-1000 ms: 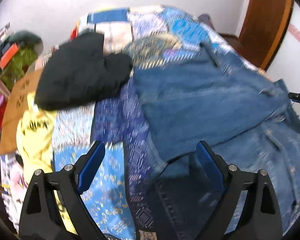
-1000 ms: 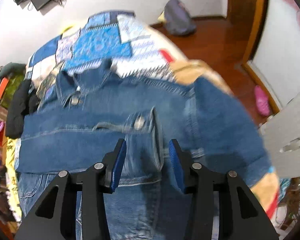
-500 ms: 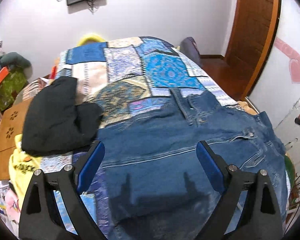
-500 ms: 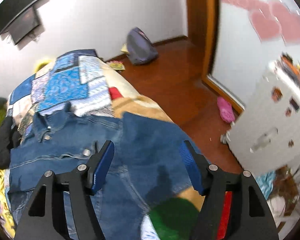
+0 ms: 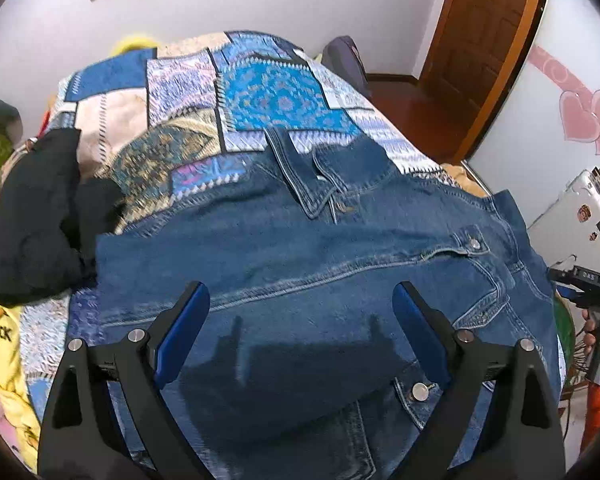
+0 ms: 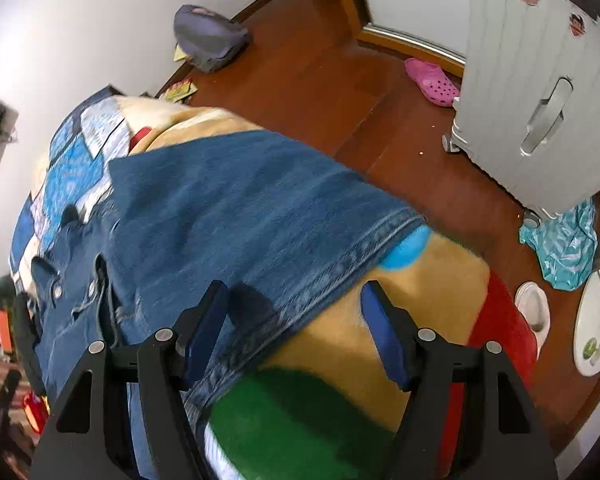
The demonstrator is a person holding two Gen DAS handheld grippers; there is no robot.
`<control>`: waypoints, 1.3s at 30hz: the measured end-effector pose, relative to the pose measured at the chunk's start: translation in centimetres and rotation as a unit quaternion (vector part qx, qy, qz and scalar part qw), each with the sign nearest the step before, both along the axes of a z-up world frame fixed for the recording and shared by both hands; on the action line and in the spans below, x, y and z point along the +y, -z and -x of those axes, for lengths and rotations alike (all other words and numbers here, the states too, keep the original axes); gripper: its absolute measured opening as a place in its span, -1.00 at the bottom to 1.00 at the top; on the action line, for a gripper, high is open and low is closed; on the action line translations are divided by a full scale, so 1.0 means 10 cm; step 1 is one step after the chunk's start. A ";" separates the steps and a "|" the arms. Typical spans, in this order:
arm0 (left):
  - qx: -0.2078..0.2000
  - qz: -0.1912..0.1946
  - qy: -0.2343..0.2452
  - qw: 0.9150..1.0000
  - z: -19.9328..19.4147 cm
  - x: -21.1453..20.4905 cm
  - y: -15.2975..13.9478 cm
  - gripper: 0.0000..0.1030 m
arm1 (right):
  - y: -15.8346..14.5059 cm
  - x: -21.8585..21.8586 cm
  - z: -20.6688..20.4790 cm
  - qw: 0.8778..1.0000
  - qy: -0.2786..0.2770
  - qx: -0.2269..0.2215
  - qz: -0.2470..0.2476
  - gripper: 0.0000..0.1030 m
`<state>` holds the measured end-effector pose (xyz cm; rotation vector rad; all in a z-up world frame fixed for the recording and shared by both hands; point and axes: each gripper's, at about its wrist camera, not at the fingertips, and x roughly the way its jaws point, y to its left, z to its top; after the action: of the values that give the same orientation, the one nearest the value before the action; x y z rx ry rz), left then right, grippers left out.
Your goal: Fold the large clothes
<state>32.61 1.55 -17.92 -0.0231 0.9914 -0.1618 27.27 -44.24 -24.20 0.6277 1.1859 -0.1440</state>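
Note:
A blue denim jacket (image 5: 300,264) lies spread on the patchwork bed quilt (image 5: 260,92), collar toward the far end and one sleeve folded across its front. My left gripper (image 5: 300,332) is open and empty, hovering above the jacket's middle. My right gripper (image 6: 296,328) is open and empty over the jacket's sleeve (image 6: 240,216), which hangs over the bed's right edge onto a tan, green and red blanket (image 6: 340,360). The right gripper also shows at the far right of the left wrist view (image 5: 588,280).
A black garment (image 5: 32,216) and a yellow garment (image 5: 0,332) lie left of the jacket. Right of the bed are a wooden floor (image 6: 340,80), a white cabinet (image 6: 540,100), a pink shoe (image 6: 432,80), a grey bag (image 6: 208,40) and a door (image 5: 484,40).
Both grippers have pulled up and back from the jacket. The right gripper's jaws have widened and it has swung right toward the bed's edge and the hanging sleeve.

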 end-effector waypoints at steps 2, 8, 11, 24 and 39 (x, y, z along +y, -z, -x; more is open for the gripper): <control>0.008 0.001 0.000 1.000 -0.01 -0.01 0.05 0.81 | 0.04 -0.03 -0.07 1.000 0.012 -0.003 0.000 0.29; 0.015 -0.004 0.000 1.000 -0.03 -0.03 0.12 0.81 | 0.17 -0.13 -0.27 0.999 0.033 0.001 0.000 0.27; 0.010 -0.010 -0.001 1.000 -0.01 -0.04 0.11 0.81 | 0.19 -0.15 -0.34 0.999 0.045 0.001 0.012 0.01; -0.021 -0.013 -0.003 1.000 0.13 0.08 -0.07 0.81 | -0.64 0.11 -0.30 0.991 0.028 -0.103 0.076 -0.83; -0.062 -0.016 -0.009 0.998 0.45 0.30 -0.28 0.81 | -1.56 1.78 -0.12 0.933 -0.249 -0.250 0.067 -0.87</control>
<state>28.15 4.58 -15.09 0.0066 0.8704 -0.1293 28.52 -26.41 -8.58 0.2041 0.7962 0.3476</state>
